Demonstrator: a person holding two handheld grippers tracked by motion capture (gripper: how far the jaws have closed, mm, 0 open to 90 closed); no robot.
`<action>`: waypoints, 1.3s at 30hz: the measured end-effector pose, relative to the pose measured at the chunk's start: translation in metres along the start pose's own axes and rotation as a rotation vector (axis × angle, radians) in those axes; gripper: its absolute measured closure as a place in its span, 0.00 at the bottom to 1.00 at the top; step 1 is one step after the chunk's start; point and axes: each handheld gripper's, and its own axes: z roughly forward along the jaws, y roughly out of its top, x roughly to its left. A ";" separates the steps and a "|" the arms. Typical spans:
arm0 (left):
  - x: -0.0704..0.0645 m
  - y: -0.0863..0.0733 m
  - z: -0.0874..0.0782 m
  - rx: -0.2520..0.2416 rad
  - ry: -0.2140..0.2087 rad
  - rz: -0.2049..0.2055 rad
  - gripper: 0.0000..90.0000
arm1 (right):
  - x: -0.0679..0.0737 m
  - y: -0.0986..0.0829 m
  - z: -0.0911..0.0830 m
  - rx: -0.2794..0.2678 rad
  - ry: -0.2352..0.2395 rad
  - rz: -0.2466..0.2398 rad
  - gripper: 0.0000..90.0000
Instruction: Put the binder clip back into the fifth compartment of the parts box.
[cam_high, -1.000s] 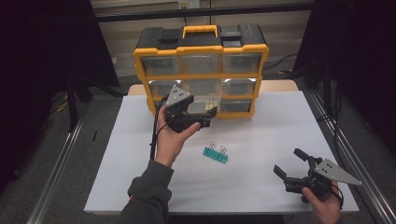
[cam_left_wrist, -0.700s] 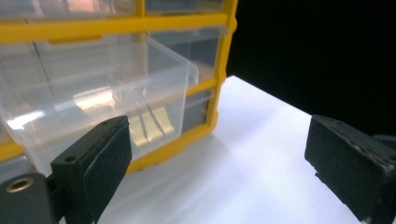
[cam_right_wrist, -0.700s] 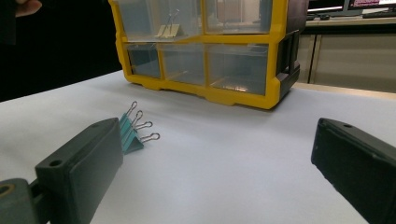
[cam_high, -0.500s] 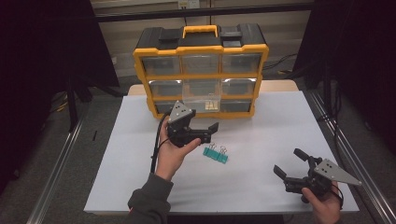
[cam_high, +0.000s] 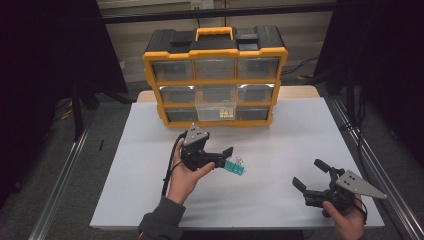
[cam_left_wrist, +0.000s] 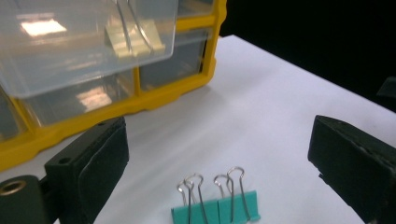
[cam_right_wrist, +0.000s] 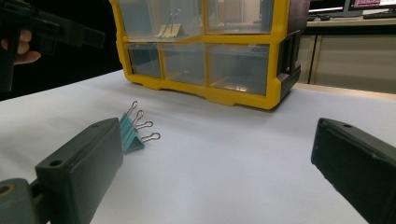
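Binder clips (cam_high: 235, 167), two teal ones lying side by side on the white table (cam_high: 300, 140), are what I'm after, and they are the smallest things here, so I'll work down to them. Largest is the dark room, with black curtains at 9 and 3 o'clock and a pale cabinet front at 12. Next comes the table under its white sheet, then the yellow organizer (cam_high: 215, 75) standing at its 12 o'clock edge, whose middle drawer (cam_high: 216, 104) is pulled out with pale clips already inside. My left gripper (cam_left_wrist: 219, 163) sits near the table's centre with its jaws wide apart, the teal clips on the sheet between them, not yet touched. My right gripper (cam_high: 312, 180) waits at 4 o'clock, well apart from everything, jaws spread and holding nothing. I judge the job early: the drawer is open and ready, but closing on a clip, lifting it, and dropping it in are all left.
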 end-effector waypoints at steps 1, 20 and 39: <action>0.000 -0.002 0.001 0.004 0.001 -0.005 0.06 | 0.000 0.000 0.000 0.002 0.000 0.000 0.02; 0.002 -0.035 0.026 0.193 0.052 -0.020 0.09 | 0.000 0.000 0.000 0.006 0.003 0.000 0.02; 0.007 -0.050 0.052 0.340 0.083 0.008 0.33 | -0.001 -0.001 0.001 0.005 -0.002 0.004 0.02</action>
